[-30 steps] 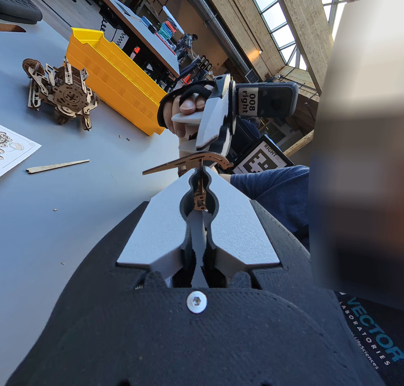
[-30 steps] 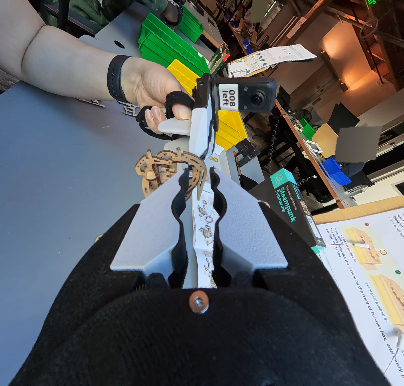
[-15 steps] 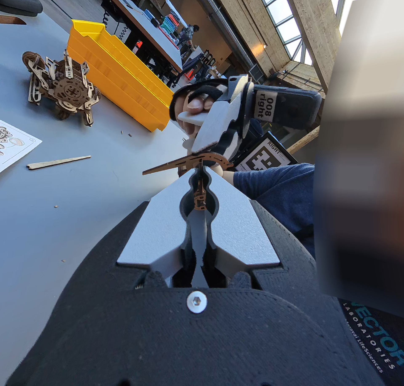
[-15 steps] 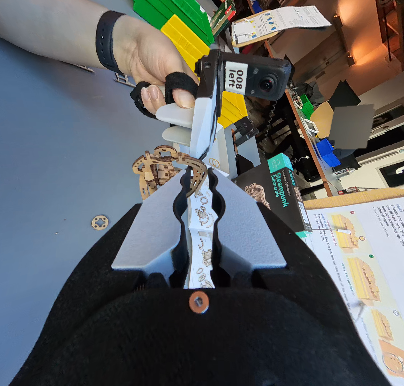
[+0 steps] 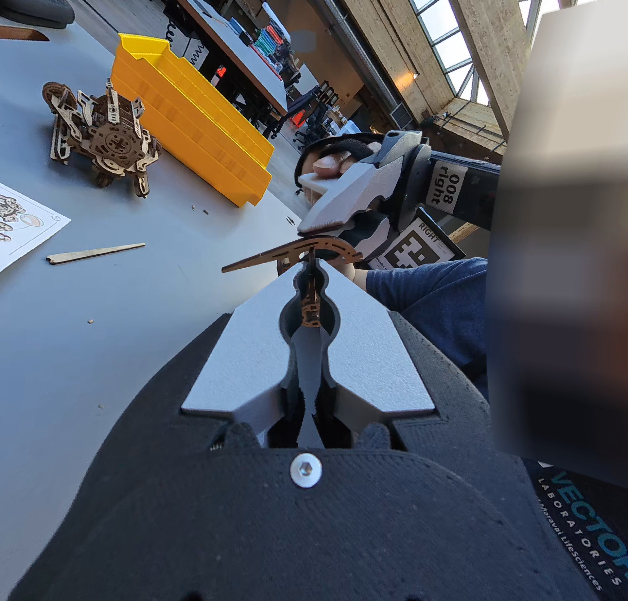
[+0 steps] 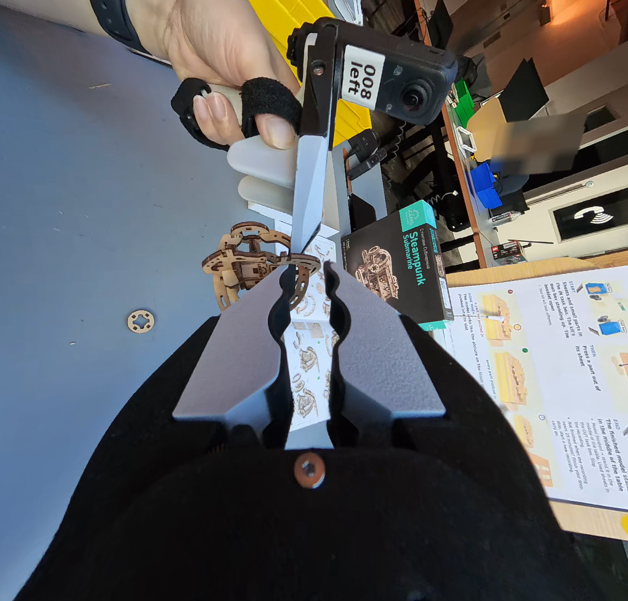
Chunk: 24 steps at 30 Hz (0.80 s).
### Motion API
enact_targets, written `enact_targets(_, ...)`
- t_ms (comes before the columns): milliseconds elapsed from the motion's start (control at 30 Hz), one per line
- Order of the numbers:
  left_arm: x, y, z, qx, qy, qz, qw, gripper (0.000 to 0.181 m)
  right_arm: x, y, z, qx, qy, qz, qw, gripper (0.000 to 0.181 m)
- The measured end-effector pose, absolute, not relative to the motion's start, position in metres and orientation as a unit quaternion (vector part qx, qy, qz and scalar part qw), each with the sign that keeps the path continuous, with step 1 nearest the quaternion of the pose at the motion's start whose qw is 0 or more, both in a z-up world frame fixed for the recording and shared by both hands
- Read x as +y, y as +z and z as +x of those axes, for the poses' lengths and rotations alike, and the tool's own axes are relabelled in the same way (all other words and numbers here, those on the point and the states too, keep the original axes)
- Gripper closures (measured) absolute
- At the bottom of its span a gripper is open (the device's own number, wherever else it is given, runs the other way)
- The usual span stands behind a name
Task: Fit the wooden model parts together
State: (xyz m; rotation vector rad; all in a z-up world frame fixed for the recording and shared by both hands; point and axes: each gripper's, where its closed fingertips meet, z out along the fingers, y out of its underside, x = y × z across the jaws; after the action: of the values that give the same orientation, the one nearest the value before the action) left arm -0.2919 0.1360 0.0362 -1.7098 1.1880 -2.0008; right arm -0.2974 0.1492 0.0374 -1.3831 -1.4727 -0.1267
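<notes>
Your left gripper (image 5: 311,271) is clamped on a small pale wooden sub-assembly of laser-cut curved pieces (image 6: 251,265), held above the grey table (image 5: 102,312). In the left wrist view a thin dark-edged piece of that assembly (image 5: 310,309) runs down between the closed grey fingers (image 5: 251,343), and a flat curved arc with slotted cut-outs (image 5: 299,249) sits crosswise just past the fingertips.

Your right gripper (image 6: 307,266) stands with its jaws parted and nothing between them; the gap shows a printed instruction booklet (image 6: 309,363) lying on the table below. Its left finger (image 6: 238,343) is right at the edge of the wooden ring part of the held assembly, though whether it touches is hard to tell. From the left wrist view, the right gripper's grey fingertip (image 5: 326,224) rests just above the curved arc.

Elsewhere on the table: a larger, darker, partly built wooden model with gear-like faces (image 5: 102,139) stands beside a long yellow plastic bin (image 5: 204,132); a slim wooden stick (image 5: 95,253) lies loose near a white printed sheet (image 5: 23,227). In the right wrist view, a small round wooden washer with a cross-shaped hole (image 6: 140,321) lies alone on the table, and a black and teal kit box (image 6: 397,265) stands next to a large white instruction sheet (image 6: 550,380).
</notes>
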Motion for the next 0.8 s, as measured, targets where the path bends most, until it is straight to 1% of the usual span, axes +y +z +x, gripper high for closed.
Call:
enact_targets(133, 0.1373, 0.0363, -0.2915, 0.404, -0.689, -0.588, 0.128, 0.181, 0.1517, 0.0403, -0.2950, -0.611, -0.081, -0.580, 0.533, 0.160)
enact_targets(233, 0.1368, 0.0361, -0.2914, 0.403, -0.691, -0.588, 0.125, 0.181, 0.1503, 0.0411, -0.2942, -0.611, -0.091, -0.581, 0.530, 0.159)
enact_targets(467, 0.1423, 0.0355, -0.2941, 0.395, -0.692, -0.590, 0.125, 0.181, 0.1491, 0.0424, -0.2906, -0.610, -0.073, -0.579, 0.536, 0.165)
enact_targets(633, 0.1379, 0.0333, -0.2916, 0.404, -0.688, -0.590, 0.122, 0.181, 0.1488, 0.0366, -0.2922, -0.618, -0.062, -0.578, 0.530, 0.164)
enact_targets(700, 0.1375, 0.0338, -0.2912, 0.404, -0.689, -0.589, 0.123, 0.181, 0.1476, 0.0352, -0.2932, -0.620, -0.058, -0.578, 0.527, 0.170)
enact_targets(800, 0.1349, 0.0375, -0.2931, 0.405, -0.695, -0.582, 0.117, 0.181, 0.1449, 0.0397, -0.2955, -0.619, -0.055, -0.571, 0.535, 0.171)
